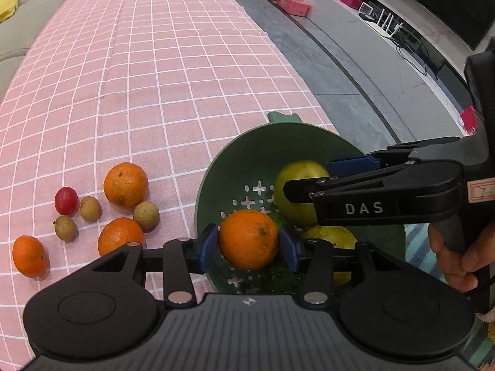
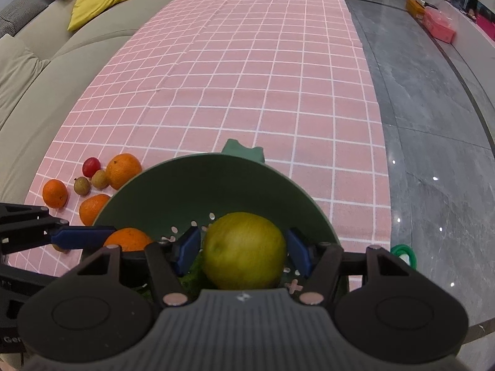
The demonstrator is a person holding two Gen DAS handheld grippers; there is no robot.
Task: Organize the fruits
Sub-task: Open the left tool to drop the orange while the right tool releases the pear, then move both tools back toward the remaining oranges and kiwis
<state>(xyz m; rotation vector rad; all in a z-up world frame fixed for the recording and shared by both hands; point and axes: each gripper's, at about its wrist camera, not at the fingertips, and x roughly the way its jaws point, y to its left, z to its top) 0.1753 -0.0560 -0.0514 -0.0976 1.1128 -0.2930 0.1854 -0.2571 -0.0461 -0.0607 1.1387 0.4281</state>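
Note:
My left gripper (image 1: 249, 245) is shut on an orange (image 1: 247, 238) and holds it over the near left rim of the green colander (image 1: 222, 167). My right gripper (image 2: 244, 249) sits over the colander (image 2: 185, 182) with its blue pads either side of a yellow-green fruit (image 2: 244, 249); small gaps show between pads and fruit. In the left wrist view the right gripper (image 1: 304, 182) reaches in from the right beside that fruit (image 1: 297, 185); a second yellow fruit (image 1: 334, 241) lies in the colander.
On the pink checked tablecloth (image 1: 154, 77) left of the colander lie three oranges (image 1: 125, 184), three brown longans (image 1: 146, 215) and a red grape (image 1: 66, 200). A sofa (image 2: 37, 61) runs along the left. Grey floor (image 2: 433, 123) lies to the right.

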